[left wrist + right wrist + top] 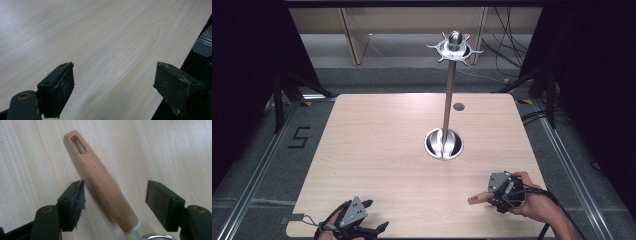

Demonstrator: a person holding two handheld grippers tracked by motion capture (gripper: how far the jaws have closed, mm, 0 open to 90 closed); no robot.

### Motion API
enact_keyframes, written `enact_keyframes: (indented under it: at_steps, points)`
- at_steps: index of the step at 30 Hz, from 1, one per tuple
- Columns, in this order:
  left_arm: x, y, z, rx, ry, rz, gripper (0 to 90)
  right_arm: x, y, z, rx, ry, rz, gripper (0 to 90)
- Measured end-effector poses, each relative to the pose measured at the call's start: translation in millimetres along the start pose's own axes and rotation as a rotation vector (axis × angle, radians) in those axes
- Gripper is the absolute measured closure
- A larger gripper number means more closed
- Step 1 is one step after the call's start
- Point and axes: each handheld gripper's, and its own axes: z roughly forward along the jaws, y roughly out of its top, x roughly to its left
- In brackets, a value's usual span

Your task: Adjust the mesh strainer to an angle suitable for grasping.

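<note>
The left gripper (374, 215) sits at the near left edge of the wooden table (377, 145), held in the person's left hand (334, 222). In the left gripper view its two black jaws stand wide apart with nothing between them, just bare table wood. Further right, past the middle of the table, stands a tall metal stand (447, 100). It has a round shiny base (443, 143), a thin straight pole, and a ring with little hooks at the top (454, 48). A small grey disc (458, 106) is set in the table behind it. At the near right is the right gripper (486, 192), held in the person's right hand (527, 200). Its jaws are open too. In the right gripper view a wooden handle (100, 178) lies on the table between the jaws, slanted, and the pads are not touching it. The handle has a slot hole near its far end. At its near end a thin metal wire leads to a round metal rim (156, 236).
</note>
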Motion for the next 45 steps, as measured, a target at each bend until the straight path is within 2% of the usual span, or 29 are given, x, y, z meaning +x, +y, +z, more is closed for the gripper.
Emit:
enact_keyframes:
  at_steps: [1, 3, 6, 7, 9, 10, 17, 19, 20, 21, 22, 23, 25, 27, 28, 29, 30, 31, 32, 34, 36, 37, 39, 41, 42, 43, 44, 45]
  points:
    - [-1.4, -0.7, 1.3, -0.018, -0.003, -0.017, 15.6, -1.2, 0.5, 1.0, 0.005, 0.008, -0.018, 33.5]
    - [-2.0, -0.7, 1.7, -0.022, -0.005, -0.026, 15.6, -0.9, 0.9, 2.8, 0.005, 0.014, -0.017, 33.7]
    - [-1.8, -0.4, 0.8, -0.011, -0.008, -0.026, 15.6, 1.0, 2.5, 4.8, 0.013, 0.044, -0.004, 34.0]
    - [-0.6, -0.2, 0.0, 0.0, -0.008, -0.011, 15.6, 1.2, 3.4, 6.6, 0.017, 0.04, -0.013, 34.1]
    - [-1.3, -0.1, 0.7, -0.01, -0.006, -0.02, 15.6, 0.4, 4.4, 9.2, 0.019, 0.046, -0.011, 34.9]
    - [-1.7, -0.3, 1.3, -0.02, -0.005, -0.022, 15.6, 0.3, 4.5, 10.5, 0.029, 0.068, -0.012, 35.2]
    - [-1.5, -0.2, 0.4, -0.007, -0.005, -0.017, 15.6, 0.6, 3.7, 15.4, 0.04, 0.095, -0.023, 39.8]
    - [-2.4, -0.3, 1.0, -0.015, -0.008, -0.027, 15.6, 1.1, 3.8, 14.9, 0.039, 0.103, -0.023, 40.3]
    - [-1.6, -0.3, 0.5, -0.009, -0.004, -0.013, 15.6, 1.2, 3.8, 15.0, 0.043, 0.105, -0.023, 41.2]
    - [-3.1, -0.8, 0.7, -0.009, -0.003, -0.04, 15.6, -0.5, 3.9, 15.5, 0.043, 0.113, -0.014, 42.0]
    - [-2.9, -0.8, 0.5, -0.007, -0.004, -0.04, 15.6, -0.5, 3.9, 15.5, 0.043, 0.113, -0.014, 42.0]
    - [-1.4, -0.3, 0.2, -0.005, -0.004, -0.016, 15.6, -2.6, 3.4, 16.0, 0.044, 0.119, 0.006, 43.4]
    - [-2.7, -0.8, 0.6, -0.008, -0.001, -0.035, 15.6, -4.8, 2.8, 16.4, 0.043, 0.125, 0.004, 44.4]
    - [-2.9, -0.9, 0.9, -0.013, -0.005, -0.036, 15.6, -4.8, 2.6, 16.3, 0.046, 0.126, 0.016, 45.1]
    - [-1.5, -0.5, 0.5, -0.01, -0.003, -0.014, 15.6, -6.1, 2.4, 17.1, 0.044, 0.142, 0.02, 45.8]
    - [-2.9, -1.1, 1.2, -0.016, -0.002, -0.038, 15.6, -6.7, 2.0, 17.3, 0.041, 0.134, 0.026, 46.0]
    - [-3.4, -1.2, 1.5, -0.02, -0.004, -0.045, 15.6, -7.6, 2.1, 17.2, 0.043, 0.14, 0.022, 47.1]
    - [-1.9, -0.7, 0.8, -0.012, -0.004, -0.02, 15.6, -9.0, 2.7, 17.2, 0.061, 0.164, 0.023, 48.5]
    - [-3.0, -0.8, 1.5, -0.024, -0.008, -0.034, 15.6, -10.2, 3.5, 17.8, 0.07, 0.163, 0.026, 48.9]
    - [-1.7, -0.7, 1.1, -0.018, -0.004, -0.015, 15.6, -11.0, 4.6, 18.3, 0.08, 0.16, 0.037, 49.4]
    - [-1.7, -0.6, 0.4, -0.008, -0.004, -0.015, 15.6, -13.1, 6.2, 19.1, 0.08, 0.175, 0.018, 51.1]
    - [-1.8, -0.7, 0.6, -0.011, -0.005, -0.019, 15.6, -12.9, 6.7, 18.5, 0.091, 0.177, 0.03, 51.7]
    - [-2.1, -0.8, 1.1, -0.016, -0.005, -0.023, 15.6, -14.4, 7.6, 19.6, 0.098, 0.168, 0.041, 55.5]
    - [-2.9, -0.9, 1.5, -0.022, -0.008, -0.031, 15.5, -15.1, 8.5, 19.5, 0.101, 0.18, 0.039, 59.1]
    - [-1.8, -0.8, 0.8, -0.012, -0.004, -0.018, 15.6, -15.5, 9.2, 20.2, 0.106, 0.168, 0.04, 60.9]
    - [-2.4, -0.7, 1.0, -0.016, -0.006, -0.027, 15.6, -16.5, 9.4, 20.3, 0.107, 0.173, 0.035, 61.6]
    - [-1.6, -0.6, 0.4, -0.008, -0.003, -0.014, 15.6, -16.0, 10.3, 20.4, 0.11, 0.179, 0.049, 62.2]
    - [-1.7, -0.7, 0.6, -0.011, -0.003, -0.016, 15.6, -17.6, 11.6, 21.2, 0.114, 0.18, 0.033, 62.6]
